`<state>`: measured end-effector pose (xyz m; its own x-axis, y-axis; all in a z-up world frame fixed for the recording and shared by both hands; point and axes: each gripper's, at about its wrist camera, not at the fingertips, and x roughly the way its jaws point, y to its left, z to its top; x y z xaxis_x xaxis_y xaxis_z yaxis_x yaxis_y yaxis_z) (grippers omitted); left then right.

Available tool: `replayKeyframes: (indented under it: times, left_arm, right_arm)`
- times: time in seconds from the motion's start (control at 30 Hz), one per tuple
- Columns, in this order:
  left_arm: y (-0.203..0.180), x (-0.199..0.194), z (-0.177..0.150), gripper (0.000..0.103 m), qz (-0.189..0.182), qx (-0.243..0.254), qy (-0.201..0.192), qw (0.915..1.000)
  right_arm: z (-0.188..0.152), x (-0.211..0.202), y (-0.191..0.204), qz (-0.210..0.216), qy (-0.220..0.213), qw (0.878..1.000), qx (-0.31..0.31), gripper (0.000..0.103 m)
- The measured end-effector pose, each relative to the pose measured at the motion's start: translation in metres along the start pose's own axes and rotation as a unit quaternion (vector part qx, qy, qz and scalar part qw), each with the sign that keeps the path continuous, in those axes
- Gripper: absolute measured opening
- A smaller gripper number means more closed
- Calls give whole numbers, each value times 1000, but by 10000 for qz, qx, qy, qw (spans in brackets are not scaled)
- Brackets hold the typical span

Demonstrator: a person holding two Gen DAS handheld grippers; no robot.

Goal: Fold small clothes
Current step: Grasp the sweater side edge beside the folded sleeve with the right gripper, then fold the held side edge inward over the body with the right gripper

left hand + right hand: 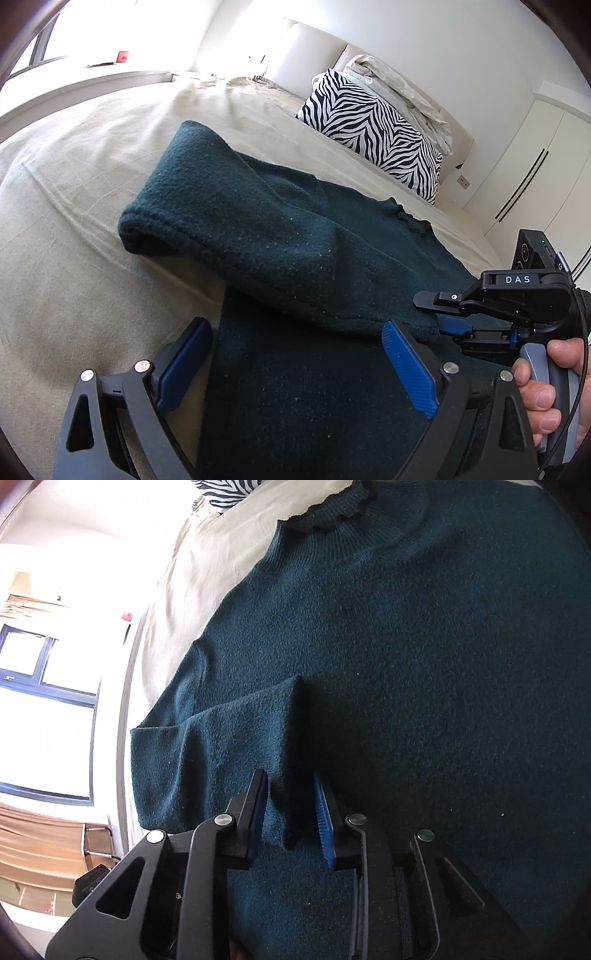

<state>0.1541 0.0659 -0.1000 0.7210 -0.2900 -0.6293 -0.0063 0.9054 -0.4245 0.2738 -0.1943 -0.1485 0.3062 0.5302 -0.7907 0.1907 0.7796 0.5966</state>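
A dark green knit sweater [258, 236] lies flat on the bed, its left sleeve folded across the body. My left gripper [295, 354] is open, jaws wide, hovering over the sweater's lower left edge, holding nothing. My right gripper [432, 314] reaches in from the right at the end of the folded sleeve. In the right wrist view the right gripper [290, 808] has its jaws partly apart around the sleeve cuff [291, 760], which sits between the blue pads [323, 819]. The sweater's ruffled collar [325, 513] is at the top.
The bed has a beige sheet [74, 221]. A zebra-print pillow [373, 125] and a crumpled cream duvet [402, 85] lie at the headboard. White wardrobe doors [532, 177] stand at the right. A bright window [48, 709] is at the left.
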Motion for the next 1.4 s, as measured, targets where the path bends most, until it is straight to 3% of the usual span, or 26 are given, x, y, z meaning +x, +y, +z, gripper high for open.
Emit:
replayKeyframes:
  times: [0.13,0.23,0.3,0.33,0.5,0.8,1.17,1.27,1.4]
  left_arm:
    - [0,0,-1,96,-2,-5,-9,10000]
    - [1,0,-1,96,-11,-15,-14,10000]
    - [1,0,0,96,-12,-17,-14,10000]
    - [1,0,-1,96,-14,-18,-15,10000]
    - [1,0,0,96,-12,-16,-18,10000]
    - [1,0,0,96,-4,-13,-11,10000]
    - [0,0,2,96,16,-44,78,10000]
    - [1,-4,14,96,-254,-183,215,9993]
    - [9,-16,55,96,-679,-388,44,9969]
  right_arm:
    - [4,1,4,301,-27,9995,-37,26]
    - [7,11,16,290,7,9992,-292,28]
    - [9,18,23,172,1,9990,-419,20]
    - [10,18,26,72,-16,9988,-487,9]
    - [21,-15,27,-150,-486,9958,-760,7]
    - [55,-92,-40,-629,-1102,9916,-260,7]
    - [58,-105,-108,-523,-1159,9916,235,7]
    - [58,-101,-114,-538,-1115,9920,236,7]
    - [61,-99,-122,-441,-1105,9924,314,7]
